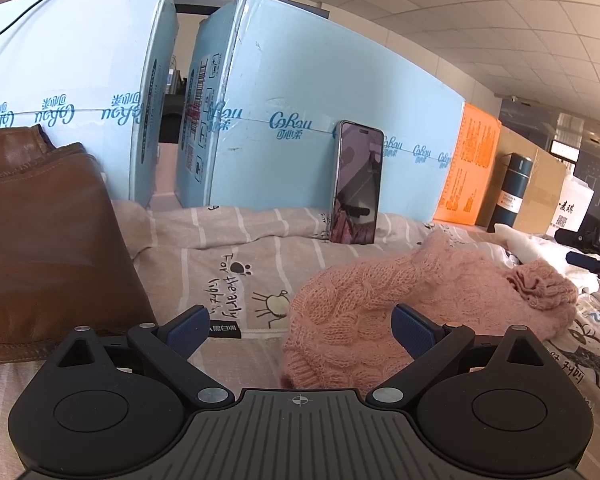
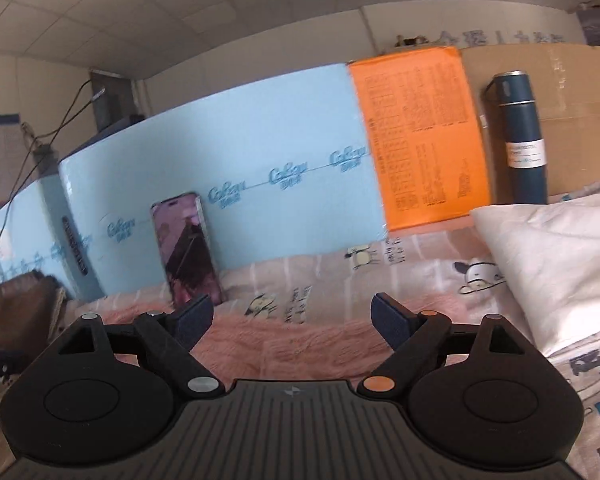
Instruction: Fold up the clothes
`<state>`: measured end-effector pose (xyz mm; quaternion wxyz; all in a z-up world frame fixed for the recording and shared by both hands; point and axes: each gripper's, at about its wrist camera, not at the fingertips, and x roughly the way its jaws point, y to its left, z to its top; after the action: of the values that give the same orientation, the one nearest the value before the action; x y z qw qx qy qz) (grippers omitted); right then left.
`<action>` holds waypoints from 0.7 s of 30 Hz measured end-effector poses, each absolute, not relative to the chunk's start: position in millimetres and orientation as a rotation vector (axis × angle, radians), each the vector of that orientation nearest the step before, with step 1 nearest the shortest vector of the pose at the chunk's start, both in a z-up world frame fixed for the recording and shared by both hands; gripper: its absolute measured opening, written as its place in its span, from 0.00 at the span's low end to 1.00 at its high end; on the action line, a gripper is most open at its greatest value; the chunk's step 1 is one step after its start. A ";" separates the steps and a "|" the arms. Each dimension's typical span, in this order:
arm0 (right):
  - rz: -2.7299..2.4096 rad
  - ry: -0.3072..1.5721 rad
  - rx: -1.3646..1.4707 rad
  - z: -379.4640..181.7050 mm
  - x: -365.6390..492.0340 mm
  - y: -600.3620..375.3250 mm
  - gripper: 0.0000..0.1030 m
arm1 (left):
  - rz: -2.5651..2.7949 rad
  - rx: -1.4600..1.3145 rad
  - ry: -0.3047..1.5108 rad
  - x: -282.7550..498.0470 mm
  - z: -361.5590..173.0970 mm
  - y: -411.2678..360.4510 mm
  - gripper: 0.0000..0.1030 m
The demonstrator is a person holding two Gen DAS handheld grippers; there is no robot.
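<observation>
A pink knitted sweater (image 1: 420, 292) lies bunched on the patterned bedsheet (image 1: 228, 264). My left gripper (image 1: 300, 320) is open just in front of it; the sweater's near edge reaches between the fingers, but the pads do not press on it. In the right wrist view, my right gripper (image 2: 292, 312) stands open above the pink sweater (image 2: 300, 344), with nothing pinched. A brown leather garment (image 1: 40, 240) is folded at the left. A white garment (image 2: 560, 260) with blue lettering lies at the right.
Light blue cartons (image 1: 300, 100) wall off the back of the bed. A phone (image 1: 358, 188) leans upright against one. To the right stand an orange box (image 1: 468, 168), a dark flask (image 1: 510, 192) and a cardboard box (image 2: 572, 92).
</observation>
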<state>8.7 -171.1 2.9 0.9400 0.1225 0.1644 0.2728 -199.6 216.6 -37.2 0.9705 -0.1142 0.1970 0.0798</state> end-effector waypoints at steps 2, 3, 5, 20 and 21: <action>0.398 0.369 0.299 -0.2 17.8 -185.2 0.85 | 0.156 -0.230 0.404 -198.3 -37.5 215.3 0.96; 0.365 0.408 0.319 -3.6 23.3 -189.2 0.85 | 0.154 -0.229 0.407 -197.7 -37.6 214.6 0.96; 0.328 0.495 0.357 -11.6 34.7 -195.3 0.85 | 0.154 -0.229 0.412 -197.0 -38.2 214.1 0.96; 0.407 0.596 0.278 -32.7 37.5 -173.6 0.38 | 0.103 -0.272 0.482 -189.1 -44.3 215.6 0.97; 0.418 0.581 0.279 -31.0 36.5 -174.5 0.34 | 0.088 -0.279 0.497 -187.3 -46.0 215.7 0.97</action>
<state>36.5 -174.5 -31.0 0.9271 0.1362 0.2835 0.2039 -187.3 215.7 -46.0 0.9588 -0.1376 0.2449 0.0434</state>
